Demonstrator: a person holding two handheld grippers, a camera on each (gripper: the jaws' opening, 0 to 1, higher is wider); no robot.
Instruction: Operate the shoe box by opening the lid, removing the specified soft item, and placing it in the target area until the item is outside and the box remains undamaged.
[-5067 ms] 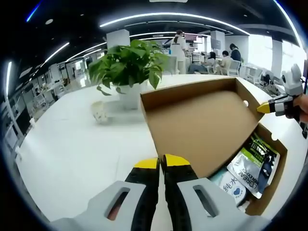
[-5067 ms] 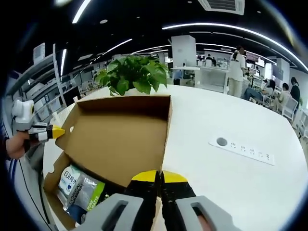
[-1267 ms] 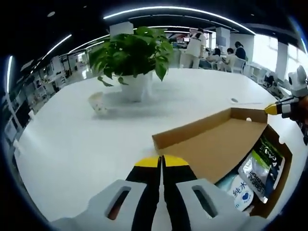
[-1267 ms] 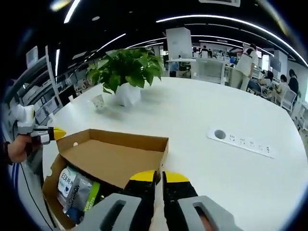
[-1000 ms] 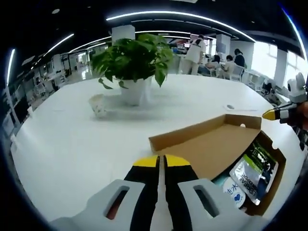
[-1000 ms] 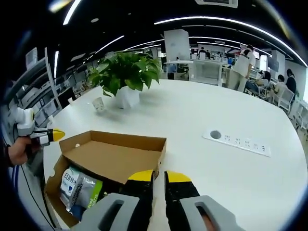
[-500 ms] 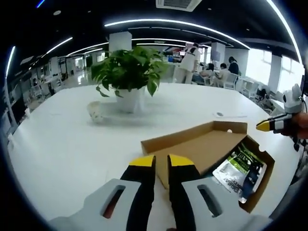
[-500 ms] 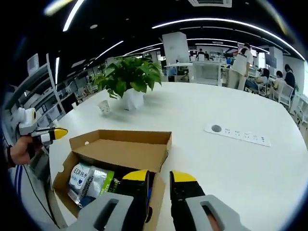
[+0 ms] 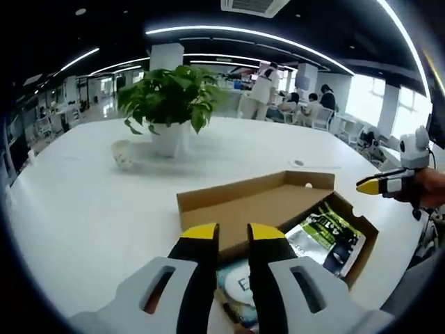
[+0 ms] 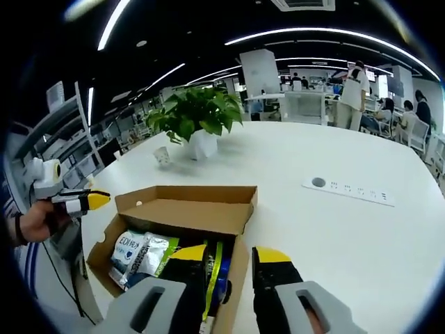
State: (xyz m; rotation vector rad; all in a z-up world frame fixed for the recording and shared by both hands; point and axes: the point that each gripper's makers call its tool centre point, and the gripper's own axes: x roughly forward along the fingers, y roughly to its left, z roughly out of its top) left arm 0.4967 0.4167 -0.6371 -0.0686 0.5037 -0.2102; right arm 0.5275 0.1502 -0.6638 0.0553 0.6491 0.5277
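Lying on the white desk point(image 10: 361, 236), the cardboard shoe box point(image 10: 236, 268) has its lid point(image 10: 198, 207) folded right back, almost flat, and its inside is open to view. In the right gripper view the soft packets sit inside the box: a white and blue pouch point(image 10: 132, 250) towards the near left corner, a silver pouch point(image 10: 158, 252) touching it, and a green and black packet point(image 10: 217, 268) against the right wall, partly hidden by the jaw in front. The right gripper point(image 10: 233, 256) is released, its two yellow-tipped jaws well apart, one over the box interior and the other just outside the box's right wall, so the wall lies between them; I cannot tell whether either jaw touches it.

In the left gripper view the left gripper point(image 9: 233, 232) is also released, jaws parted and holding nothing, with the lid's near edge point(image 9: 229, 209) just beyond the tips. A white and blue pouch point(image 9: 240, 284) shows between the jaws, lower down, and the green and black packet point(image 9: 327, 233) lies inside the box point(image 9: 361, 243) to the right.

A potted plant point(image 9: 163, 104) and a small white cup point(image 9: 123, 153) stand well apart from the box, further back on the desk. A power strip point(image 10: 351, 191) lies flat to the box's right. People sit and stand at desks in the background point(image 9: 292, 101).
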